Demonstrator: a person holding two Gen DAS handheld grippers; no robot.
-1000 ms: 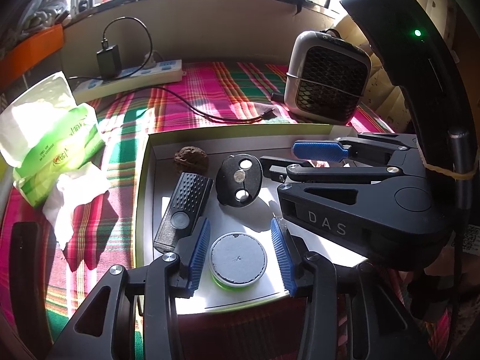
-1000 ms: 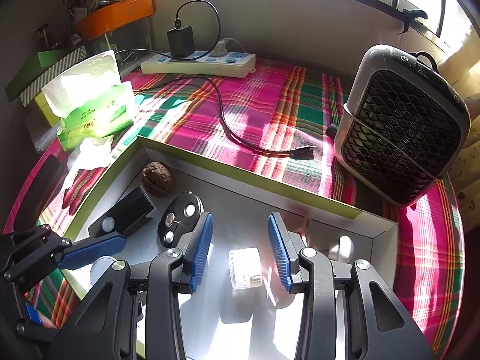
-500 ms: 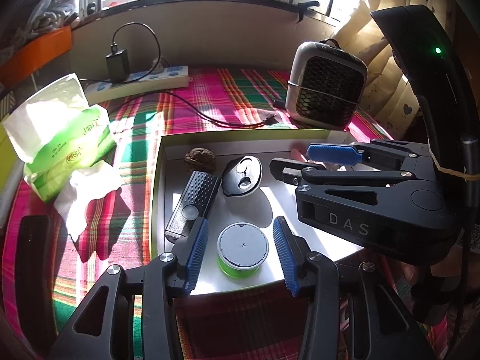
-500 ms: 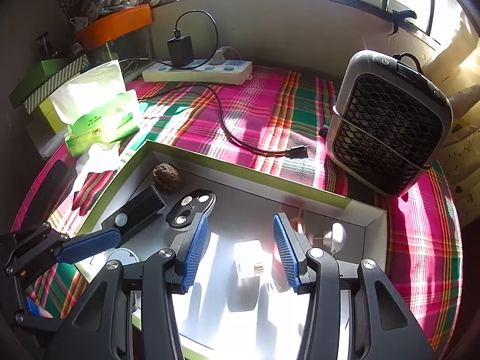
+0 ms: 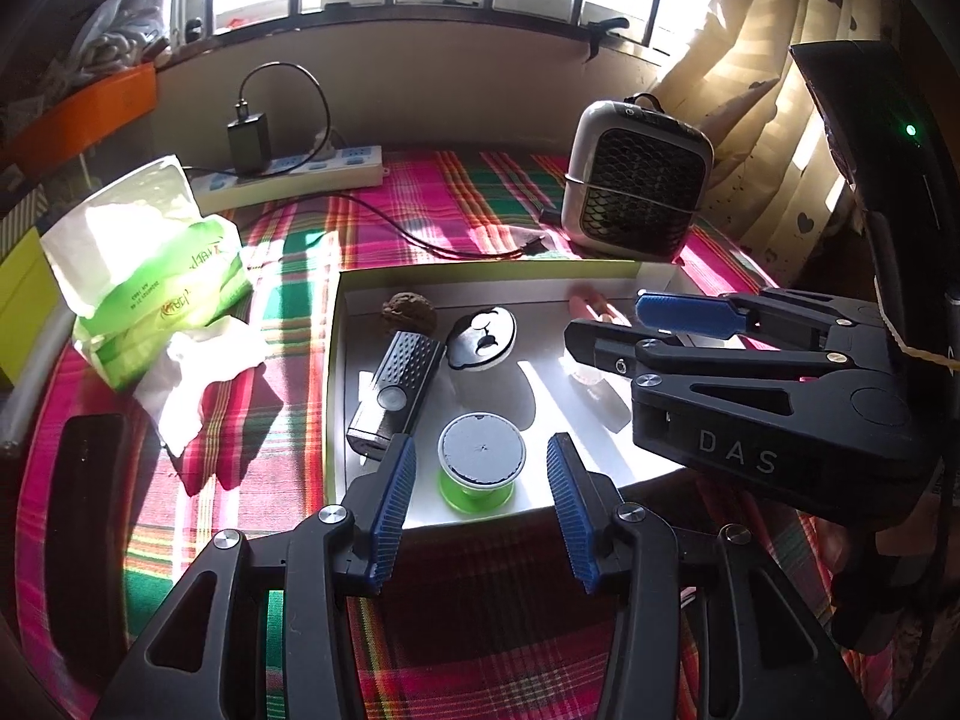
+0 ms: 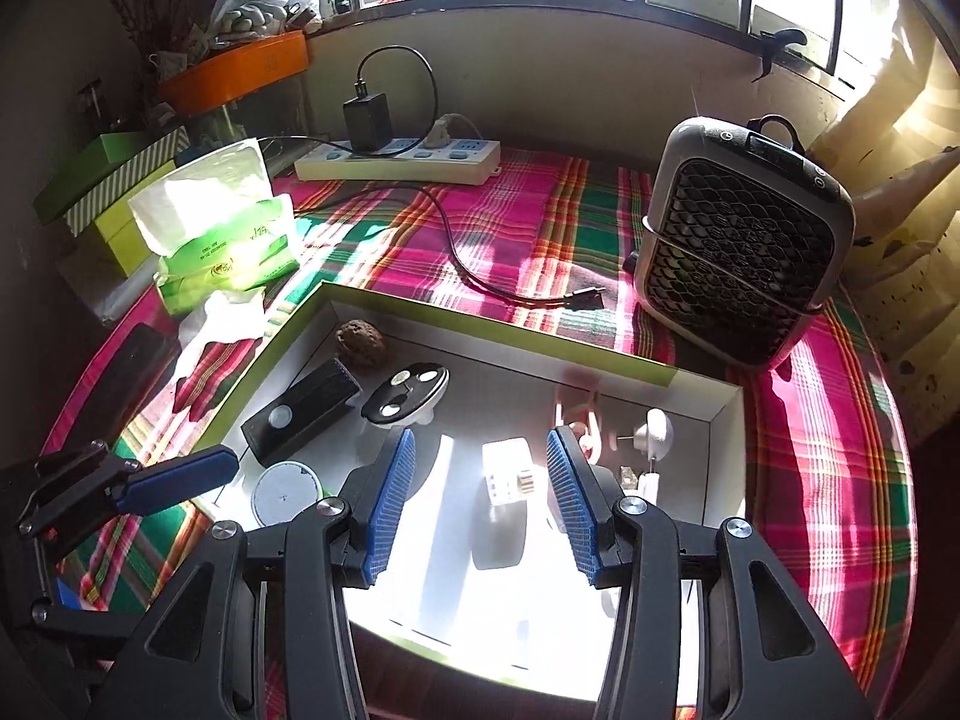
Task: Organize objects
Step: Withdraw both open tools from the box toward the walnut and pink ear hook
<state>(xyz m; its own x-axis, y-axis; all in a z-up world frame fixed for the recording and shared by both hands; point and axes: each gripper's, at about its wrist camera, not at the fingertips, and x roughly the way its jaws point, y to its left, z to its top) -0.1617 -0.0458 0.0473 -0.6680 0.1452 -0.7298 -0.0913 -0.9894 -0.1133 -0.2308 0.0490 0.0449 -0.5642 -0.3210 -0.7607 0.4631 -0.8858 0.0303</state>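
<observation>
1. Left tool [image 5: 477, 504]: released, jaws spread wide, hovering over the near edge of the shallow tray [image 5: 480, 269], gripping nothing.
2. Round grey-topped green spool [image 5: 480, 462]: inside the tray between those jaws, touching neither.
3. At 11 o'clock of the spool: black ribbed remote [image 5: 399, 387]; beyond it a walnut [image 5: 409, 313] and a round black-and-white disc [image 5: 483, 339].
4. Right tool [image 6: 477, 498]: released too, empty, poised above a small white cube [image 6: 509, 471] in the tray.
5. At 1 o'clock outside the tray: small heater [image 6: 744, 240] on the plaid-covered table [image 6: 528, 222].
</observation>
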